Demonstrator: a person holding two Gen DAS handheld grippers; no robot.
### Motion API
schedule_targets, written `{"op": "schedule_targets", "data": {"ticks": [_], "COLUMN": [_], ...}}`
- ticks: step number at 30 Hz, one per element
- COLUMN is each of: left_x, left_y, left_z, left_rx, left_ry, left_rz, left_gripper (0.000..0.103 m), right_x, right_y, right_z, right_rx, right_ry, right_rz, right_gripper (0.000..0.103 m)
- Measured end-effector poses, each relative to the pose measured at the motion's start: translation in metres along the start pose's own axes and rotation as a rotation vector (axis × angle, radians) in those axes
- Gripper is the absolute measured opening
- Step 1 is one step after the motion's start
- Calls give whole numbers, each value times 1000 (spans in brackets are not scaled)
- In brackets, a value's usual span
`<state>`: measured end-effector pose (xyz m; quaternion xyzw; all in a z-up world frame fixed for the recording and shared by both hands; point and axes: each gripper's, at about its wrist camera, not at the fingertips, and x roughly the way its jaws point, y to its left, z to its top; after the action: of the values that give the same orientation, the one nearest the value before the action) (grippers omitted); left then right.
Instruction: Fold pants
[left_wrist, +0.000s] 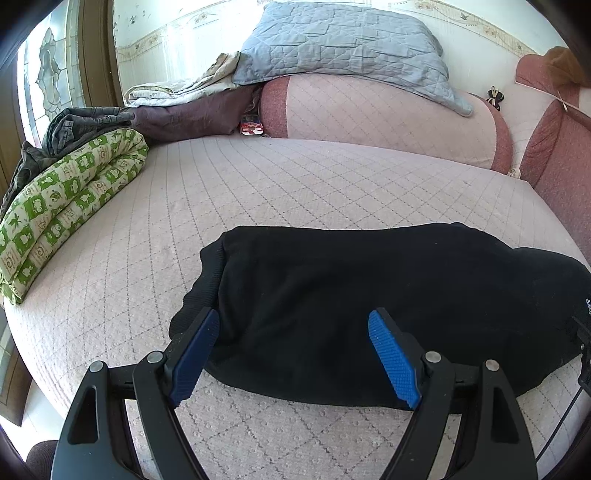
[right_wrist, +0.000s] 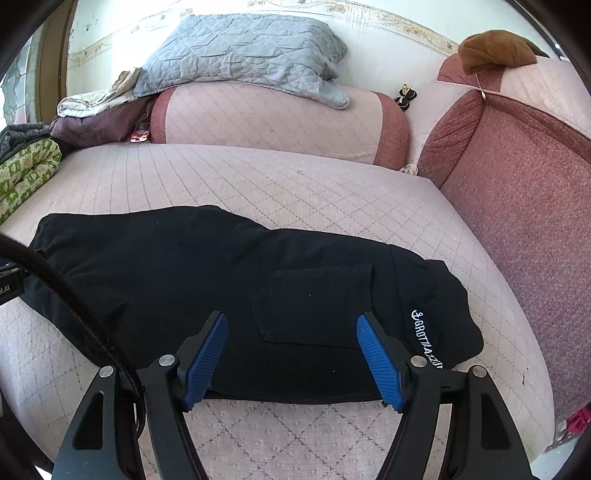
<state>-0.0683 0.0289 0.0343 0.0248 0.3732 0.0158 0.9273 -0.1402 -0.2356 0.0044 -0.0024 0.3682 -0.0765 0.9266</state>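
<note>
Black gripper (left_wrist: 293, 325), blue ribbed pads (left_wrist: 393, 360)

A pink quilted bed (left_wrist: 295, 192) fills the room, with a bolster (left_wrist: 380, 118) and grey pillow (left_wrist: 340, 40) against a white, sunlit wall (left_wrist: 177, 33); a window (left_wrist: 44, 74) stands left.

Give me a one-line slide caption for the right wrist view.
Right gripper with open fingers over folded black pants on a pink quilted bed.

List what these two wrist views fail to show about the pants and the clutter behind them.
- Black pants: right end cut by the left wrist frame edge.
- Pants' left end, right wrist view: hidden behind a black cable.
- Red packet: print too small, half tucked behind the bolster.
</note>
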Motion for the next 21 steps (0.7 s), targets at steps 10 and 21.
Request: {"op": "schedule_targets", "data": {"ticks": [10,21], "left_x": [2,4], "left_y": [10,43], "left_z": [2,4], "left_rx": [-60,-181], "left_ry": [16,27], "left_rz": [-23,-3], "left_gripper": [82,82], "right_x": [3,9], "right_y": [1,0], "right_z": [-2,-4], "right_rx": [-7,-17], "right_ry": [7,21], "right_rz": [-10,-9], "right_gripper": [80,82]}}
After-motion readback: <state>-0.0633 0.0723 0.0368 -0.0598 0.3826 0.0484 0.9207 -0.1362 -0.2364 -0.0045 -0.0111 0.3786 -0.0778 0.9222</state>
